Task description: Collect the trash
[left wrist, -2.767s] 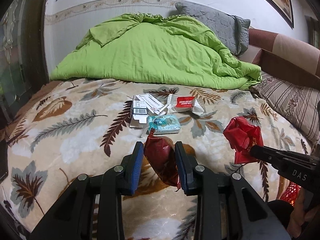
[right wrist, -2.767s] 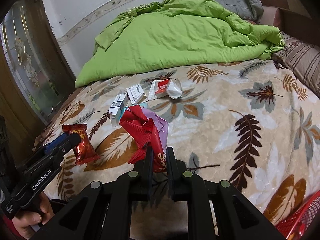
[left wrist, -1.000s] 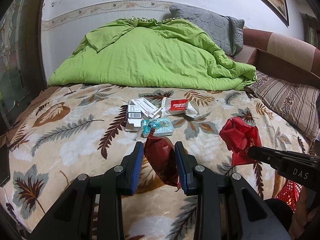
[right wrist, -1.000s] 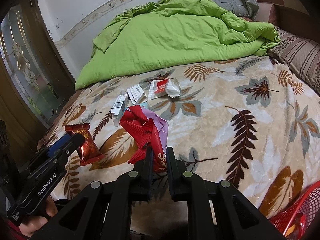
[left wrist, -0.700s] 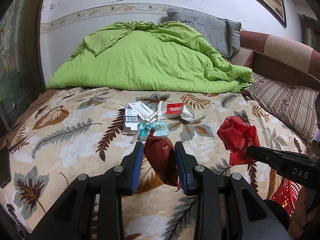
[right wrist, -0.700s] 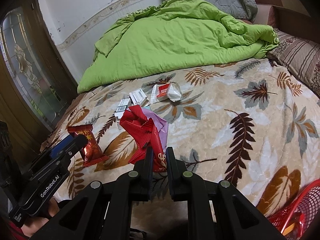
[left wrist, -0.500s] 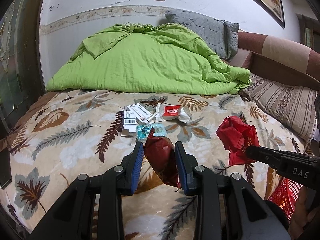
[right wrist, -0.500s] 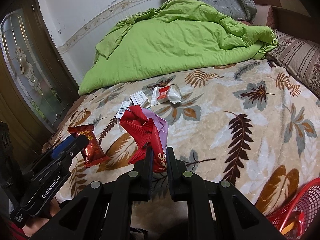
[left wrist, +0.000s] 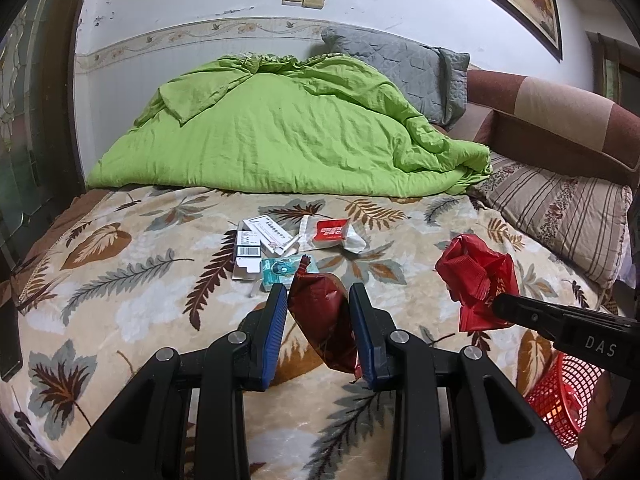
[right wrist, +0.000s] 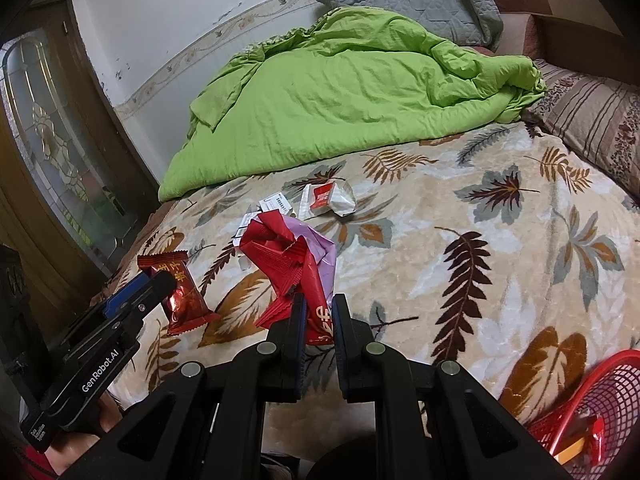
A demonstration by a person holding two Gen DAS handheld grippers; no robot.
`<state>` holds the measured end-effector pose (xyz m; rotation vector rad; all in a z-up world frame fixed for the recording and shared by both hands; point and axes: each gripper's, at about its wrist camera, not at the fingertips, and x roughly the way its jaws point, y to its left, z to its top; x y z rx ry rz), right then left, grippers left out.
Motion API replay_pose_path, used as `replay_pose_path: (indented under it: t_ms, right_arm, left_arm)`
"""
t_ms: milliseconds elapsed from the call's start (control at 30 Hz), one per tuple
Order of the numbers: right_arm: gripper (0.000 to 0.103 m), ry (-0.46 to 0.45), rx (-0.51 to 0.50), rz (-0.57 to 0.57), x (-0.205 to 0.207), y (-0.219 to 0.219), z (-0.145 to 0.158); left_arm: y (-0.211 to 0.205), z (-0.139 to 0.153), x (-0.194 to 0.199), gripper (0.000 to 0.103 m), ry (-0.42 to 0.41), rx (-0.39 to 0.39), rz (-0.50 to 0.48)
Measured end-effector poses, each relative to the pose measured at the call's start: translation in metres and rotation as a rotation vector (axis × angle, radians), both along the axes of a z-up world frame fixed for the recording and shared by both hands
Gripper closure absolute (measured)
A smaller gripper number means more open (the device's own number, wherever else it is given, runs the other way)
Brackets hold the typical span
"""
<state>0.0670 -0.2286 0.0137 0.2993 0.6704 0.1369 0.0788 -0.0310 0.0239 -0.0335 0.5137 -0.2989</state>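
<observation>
My left gripper [left wrist: 318, 294] is shut on a dark red snack packet [left wrist: 324, 320], held above the leaf-patterned bed; the packet also shows in the right wrist view [right wrist: 182, 292]. My right gripper [right wrist: 318, 304] is shut on a bundle of crumpled red wrappers with a lilac one [right wrist: 296, 260], also seen in the left wrist view [left wrist: 478, 276]. More trash lies mid-bed: white cartons [left wrist: 260, 240], a teal packet [left wrist: 280, 270] and a red-and-white wrapper [left wrist: 334, 234]. A red mesh basket [right wrist: 592, 408] stands low at the bed's near right edge and holds some trash.
A green duvet [left wrist: 288, 140] is heaped at the bed's far side, with a grey pillow [left wrist: 400, 68] behind it and a striped pillow [left wrist: 560, 216] at the right. A glass-panelled door [right wrist: 52, 152] stands at the left.
Both grippers have drawn back and risen from the bed with their trash still held. The bed trash looks farther off and the red basket shows more.
</observation>
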Motion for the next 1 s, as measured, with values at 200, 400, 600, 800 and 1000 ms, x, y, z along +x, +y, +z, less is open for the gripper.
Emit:
replay_pose_path:
  t_ms: [200,400,600,800,1000]
  right_arm:
    - [0.089,0.0,0.011,-0.019,-0.006,-0.009,0.002]
    - [0.089,-0.005,0.024,-0.055,-0.015,-0.027,0.006]
    - [0.089,-0.006,0.044,-0.118,-0.032,-0.056,0.011]
    - [0.089,-0.001,0.056,-0.208,-0.063,-0.094,0.016]
    - [0.089,0.016,0.07,-0.339,-0.108,-0.14,0.016]
  left_arm:
    - [-0.008,0.003,-0.002,0.072,-0.003,0.001,-0.02]
    - [-0.016,0.009,-0.003,0.072,0.002,-0.021,-0.058]
    - [-0.035,0.019,-0.01,0.072,-0.008,-0.034,-0.127]
    - [-0.067,0.025,-0.017,0.072,0.007,-0.043,-0.225]
    - [-0.112,0.029,-0.035,0.072,0.045,-0.071,-0.402]
